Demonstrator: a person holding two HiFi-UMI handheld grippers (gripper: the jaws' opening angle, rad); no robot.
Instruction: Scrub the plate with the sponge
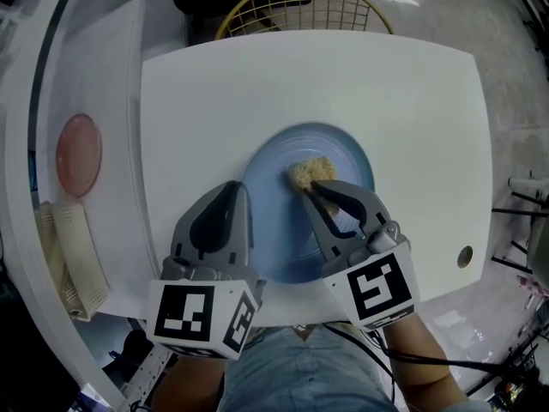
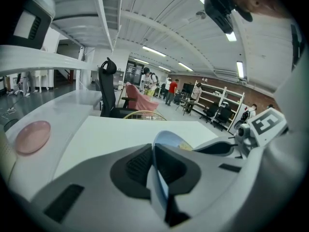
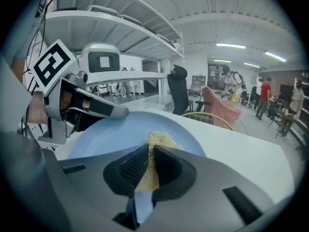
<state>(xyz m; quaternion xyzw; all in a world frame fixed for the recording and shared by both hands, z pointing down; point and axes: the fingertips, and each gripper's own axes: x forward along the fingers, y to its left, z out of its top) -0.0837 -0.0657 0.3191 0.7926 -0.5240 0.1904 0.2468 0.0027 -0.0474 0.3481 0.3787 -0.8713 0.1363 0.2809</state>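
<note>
A light blue plate [image 1: 283, 239] lies on the white table [image 1: 403, 110] just in front of me. My left gripper [image 1: 244, 194] is shut on the plate's left rim [image 2: 164, 138], the thin edge pinched between its jaws. My right gripper [image 1: 310, 190] is shut on a tan fibrous sponge [image 1: 310, 172], which rests on the plate's upper middle. In the right gripper view the sponge [image 3: 155, 144] sticks out past the jaws onto the plate [image 3: 106, 139], and the left gripper [image 3: 126, 112] shows at the left.
A pink dish [image 1: 79, 154] sits on the side counter at the left, with a beige mesh cloth [image 1: 73, 260] below it. A yellow wire chair [image 1: 300, 7] stands beyond the table's far edge. The table has a round hole [image 1: 465, 257] near its right front corner.
</note>
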